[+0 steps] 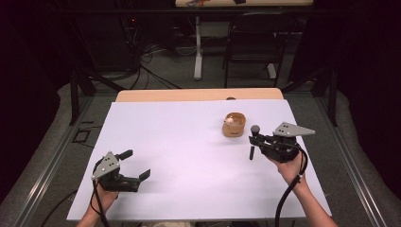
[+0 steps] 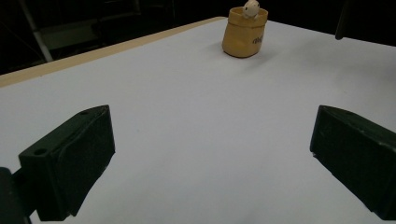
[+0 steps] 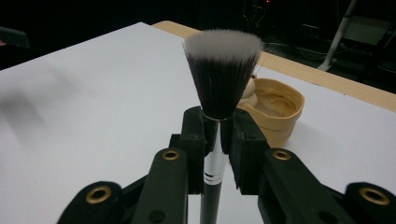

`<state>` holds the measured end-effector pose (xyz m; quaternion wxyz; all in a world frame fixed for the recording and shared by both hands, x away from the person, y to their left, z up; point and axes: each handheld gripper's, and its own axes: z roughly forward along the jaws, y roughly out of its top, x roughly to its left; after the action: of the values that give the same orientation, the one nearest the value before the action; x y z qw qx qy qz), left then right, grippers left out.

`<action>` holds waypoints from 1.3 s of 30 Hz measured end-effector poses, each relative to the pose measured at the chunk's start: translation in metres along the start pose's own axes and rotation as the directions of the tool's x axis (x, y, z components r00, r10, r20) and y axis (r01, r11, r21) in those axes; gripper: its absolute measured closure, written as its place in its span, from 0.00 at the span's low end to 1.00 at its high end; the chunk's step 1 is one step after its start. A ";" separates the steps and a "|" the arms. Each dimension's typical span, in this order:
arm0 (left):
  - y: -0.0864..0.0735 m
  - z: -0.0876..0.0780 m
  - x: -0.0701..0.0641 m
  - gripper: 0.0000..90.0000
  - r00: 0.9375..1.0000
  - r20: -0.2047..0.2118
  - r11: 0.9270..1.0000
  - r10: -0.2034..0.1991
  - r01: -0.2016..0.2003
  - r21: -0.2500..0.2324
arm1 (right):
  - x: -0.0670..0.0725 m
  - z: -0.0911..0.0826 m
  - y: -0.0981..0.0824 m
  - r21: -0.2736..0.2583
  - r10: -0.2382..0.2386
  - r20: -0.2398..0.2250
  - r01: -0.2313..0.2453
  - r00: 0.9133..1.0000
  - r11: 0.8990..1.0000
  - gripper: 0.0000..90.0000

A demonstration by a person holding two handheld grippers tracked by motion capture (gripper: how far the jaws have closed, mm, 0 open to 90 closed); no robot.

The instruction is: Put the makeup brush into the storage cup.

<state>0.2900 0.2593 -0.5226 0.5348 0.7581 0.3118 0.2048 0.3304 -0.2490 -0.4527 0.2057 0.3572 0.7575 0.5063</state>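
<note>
Right gripper view: the right claw (image 3: 212, 135) is clenched on an upright makeup brush (image 3: 221, 79), bristles up, just beside the small tan pouch (image 1: 234, 124) on the worktop (image 1: 189, 142). Left claw (image 1: 137, 164) gapes, holding nothing. Brush is lifted; placing probably remains.

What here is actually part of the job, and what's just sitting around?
Seemingly in use:
- makeup brush, clamped upright in the right gripper
- tan pouch-shaped holder on the white table, just beyond the brush
- left gripper, open, holding nothing

Just background:
- chair
- floor cables
- second table at the back
</note>
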 end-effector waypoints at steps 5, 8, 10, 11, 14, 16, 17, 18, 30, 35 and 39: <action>-0.001 -0.001 0.002 0.00 1.000 0.009 1.000 -0.014 0.014 -0.025 | -0.005 0.000 0.004 -0.020 0.001 -0.008 -0.001 1.000 1.000 0.86; -0.001 -0.001 0.002 0.00 1.000 0.012 0.999 -0.020 0.020 -0.030 | -0.006 0.002 0.006 -0.010 -0.005 -0.010 0.005 1.000 1.000 0.86; -0.001 -0.001 0.002 0.00 1.000 0.012 0.999 -0.020 0.020 -0.038 | -0.008 0.004 0.007 -0.014 -0.005 -0.008 0.005 1.000 1.000 0.86; -0.001 0.000 0.002 0.00 1.000 0.014 0.999 -0.017 0.018 -0.040 | -0.008 0.004 0.007 -0.013 -0.001 -0.008 0.001 1.000 1.000 0.86; -0.001 0.001 0.003 0.00 1.000 0.014 0.999 -0.010 0.010 -0.039 | -0.010 0.006 0.009 -0.007 -0.006 -0.007 0.006 1.000 1.000 0.86; -0.002 0.003 0.003 0.00 1.000 0.021 0.999 -0.001 0.001 -0.036 | -0.011 0.008 0.011 -0.009 -0.010 -0.005 0.010 1.000 1.000 0.86; -0.002 0.003 0.003 0.00 1.000 0.021 0.999 0.000 0.001 -0.032 | -0.013 0.010 0.014 -0.010 -0.004 0.005 0.004 1.000 1.000 0.86; -0.002 0.004 0.003 0.00 1.000 0.022 0.999 0.000 0.001 -0.032 | -0.013 0.010 0.014 -0.010 -0.004 0.005 0.004 1.000 1.000 0.86; -0.002 0.001 0.003 0.00 1.000 0.011 1.000 -0.003 0.003 -0.024 | -0.020 0.019 0.032 -0.014 -0.010 0.024 0.011 1.000 1.000 0.86; -0.001 0.002 0.002 0.00 1.000 0.015 1.000 0.002 -0.001 -0.019 | -0.021 0.022 0.036 -0.021 -0.012 0.025 0.013 1.000 1.000 0.86; -0.002 0.002 0.003 0.00 1.000 0.014 1.000 -0.004 0.004 -0.018 | -0.022 0.025 0.039 -0.027 -0.008 0.028 0.009 1.000 1.000 0.86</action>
<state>0.2933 0.2606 -0.5252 0.5442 0.7542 0.3077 0.2010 0.3746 -0.2409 -0.4281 0.2230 0.3581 0.7493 0.5105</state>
